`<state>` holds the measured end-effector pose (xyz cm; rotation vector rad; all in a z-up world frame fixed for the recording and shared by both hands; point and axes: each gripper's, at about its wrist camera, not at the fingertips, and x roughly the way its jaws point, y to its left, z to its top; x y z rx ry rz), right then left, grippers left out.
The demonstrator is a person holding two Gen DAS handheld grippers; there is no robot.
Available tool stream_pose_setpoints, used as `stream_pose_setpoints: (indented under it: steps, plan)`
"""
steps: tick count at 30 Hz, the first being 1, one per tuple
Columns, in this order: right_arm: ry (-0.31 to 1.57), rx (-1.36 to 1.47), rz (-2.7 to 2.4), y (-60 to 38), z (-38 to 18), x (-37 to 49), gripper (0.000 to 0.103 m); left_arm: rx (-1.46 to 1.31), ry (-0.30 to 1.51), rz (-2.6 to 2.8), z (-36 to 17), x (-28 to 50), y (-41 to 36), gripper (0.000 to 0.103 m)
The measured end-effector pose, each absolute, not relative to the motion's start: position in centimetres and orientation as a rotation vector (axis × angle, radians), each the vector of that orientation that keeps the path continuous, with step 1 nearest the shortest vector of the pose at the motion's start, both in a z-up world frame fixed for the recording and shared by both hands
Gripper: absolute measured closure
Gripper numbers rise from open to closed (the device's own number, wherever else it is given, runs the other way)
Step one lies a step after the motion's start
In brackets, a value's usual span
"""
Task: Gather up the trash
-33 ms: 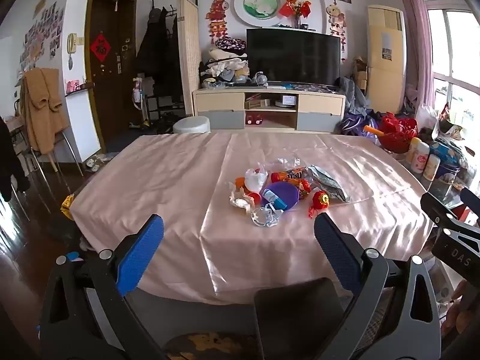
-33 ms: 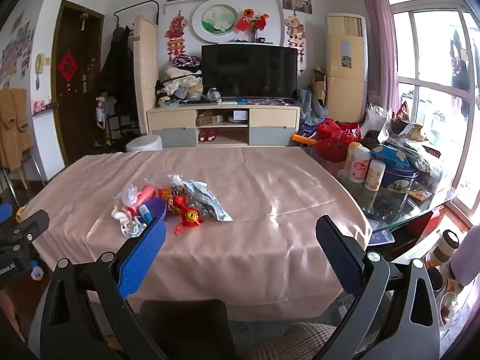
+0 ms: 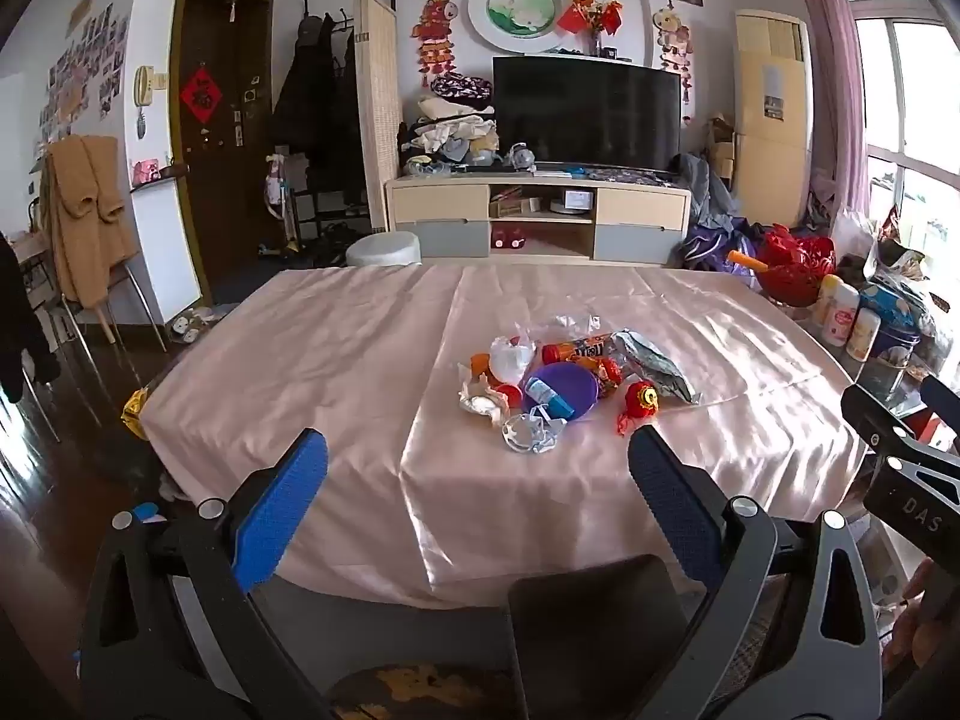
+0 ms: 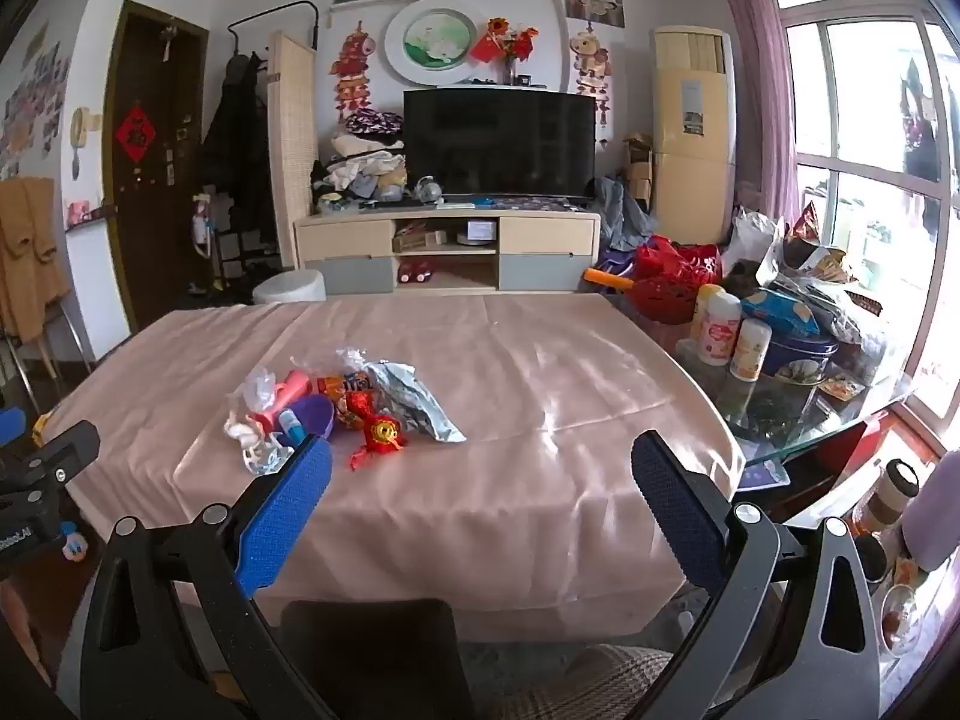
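Nothing has been collected yet, as far as I can tell. The trash pile (image 3: 564,384) sits bunched together on the pink tablecloth (image 3: 336,360), at about one o'clock from the left gripper (image 3: 477,486) and around ten o'clock from the right gripper (image 4: 480,492). In it are a purple lid (image 3: 567,387), a crumpled silver foil bag (image 3: 657,366), a red wrapper (image 3: 641,401), an orange tube (image 3: 579,351) and some clear plastic (image 3: 531,435). Both grippers hang back over the near edge of the table, well apart from the heap, jaws spread wide and empty. I see no bin or bag to receive the rubbish, so the whole job looks still ahead: reach in, pick up, carry off.
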<state>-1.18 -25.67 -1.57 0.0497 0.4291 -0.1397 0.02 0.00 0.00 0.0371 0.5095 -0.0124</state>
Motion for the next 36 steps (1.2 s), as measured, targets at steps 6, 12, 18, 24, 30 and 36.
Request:
stream_pose_setpoints:
  steps: [6,12,18,24,30,36]
  plan:
    - [0.432,0.053,-0.141,-25.8,-1.5,-1.2,0.003,0.02,0.498,-0.025,-0.7,0.2,1.9,0.008]
    - [0.439,0.055,-0.14,-25.9,-1.7,-1.1,0.003,0.027,0.516,-0.014,-0.3,0.1,1.0,0.008]
    - [0.434,0.059,-0.138,-26.1,-1.5,-1.3,0.003,0.062,0.509,0.005,-0.3,0.1,-0.2,0.008]
    - [0.434,0.057,-0.131,-25.4,-1.3,-0.7,0.003,0.053,0.5,0.002,-0.1,0.0,-0.2,0.008]
    - [0.422,0.058,-0.116,-25.6,-1.2,-1.3,0.003,0.05,0.496,-0.001,0.1,-0.1,0.0,0.008]
    - [0.417,0.058,-0.118,-25.6,-1.1,-1.5,0.003,0.051,0.489,-0.009,0.3,-0.2,-0.1,0.008]
